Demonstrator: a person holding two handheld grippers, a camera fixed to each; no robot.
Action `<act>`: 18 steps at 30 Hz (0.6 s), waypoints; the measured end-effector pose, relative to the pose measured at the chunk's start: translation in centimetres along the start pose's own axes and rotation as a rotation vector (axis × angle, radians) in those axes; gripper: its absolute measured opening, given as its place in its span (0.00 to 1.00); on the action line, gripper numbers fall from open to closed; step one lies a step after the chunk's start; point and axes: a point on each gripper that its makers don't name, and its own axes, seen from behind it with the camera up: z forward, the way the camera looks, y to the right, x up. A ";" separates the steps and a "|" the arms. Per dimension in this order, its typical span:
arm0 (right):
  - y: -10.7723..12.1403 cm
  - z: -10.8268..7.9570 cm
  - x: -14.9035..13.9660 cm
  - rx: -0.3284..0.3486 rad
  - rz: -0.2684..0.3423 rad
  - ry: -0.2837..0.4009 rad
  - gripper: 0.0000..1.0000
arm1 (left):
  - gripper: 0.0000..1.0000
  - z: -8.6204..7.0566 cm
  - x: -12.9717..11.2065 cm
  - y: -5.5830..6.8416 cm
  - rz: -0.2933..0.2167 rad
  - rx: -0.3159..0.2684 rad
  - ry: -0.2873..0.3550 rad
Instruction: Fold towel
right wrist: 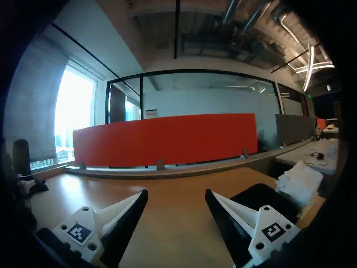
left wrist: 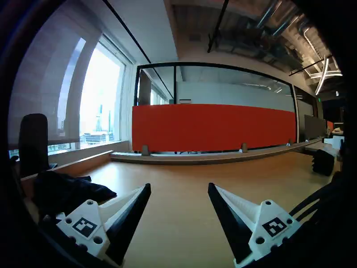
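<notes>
My left gripper (left wrist: 179, 186) stands open low over the wooden table (left wrist: 187, 178), nothing between its fingers. A dark crumpled cloth (left wrist: 67, 190) lies on the table to its left, apart from the fingers. In the right gripper view, my right gripper (right wrist: 176, 193) is open too, empty, just above the same tabletop (right wrist: 178, 187). A stack of folded white towels (right wrist: 300, 181) rests at the table's right end, beyond a black rounded object (right wrist: 261, 194) that lies behind the right finger.
A red divider panel (left wrist: 214, 127) runs along the table's far edge. A black chair back (left wrist: 33, 143) stands at the left by the window. Another dark object (left wrist: 323, 161) sits at the table's right end. A second desk (right wrist: 308, 156) lies further right.
</notes>
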 end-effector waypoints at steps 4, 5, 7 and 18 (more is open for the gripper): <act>0.6 0.3 -0.9 -0.010 0.001 -0.004 1.00 | 0.95 0.0 0.0 0.0 0.000 0.000 0.000; 0.7 0.4 -1.1 -0.011 0.002 -0.005 1.00 | 0.95 0.0 0.0 0.0 0.000 0.000 0.000; 0.9 0.5 -1.5 -0.012 0.004 -0.006 1.00 | 0.95 0.0 0.0 0.0 0.000 0.000 0.000; 0.5 0.5 -2.8 0.001 -0.009 -0.018 0.99 | 0.95 0.0 0.0 0.0 0.000 0.000 0.000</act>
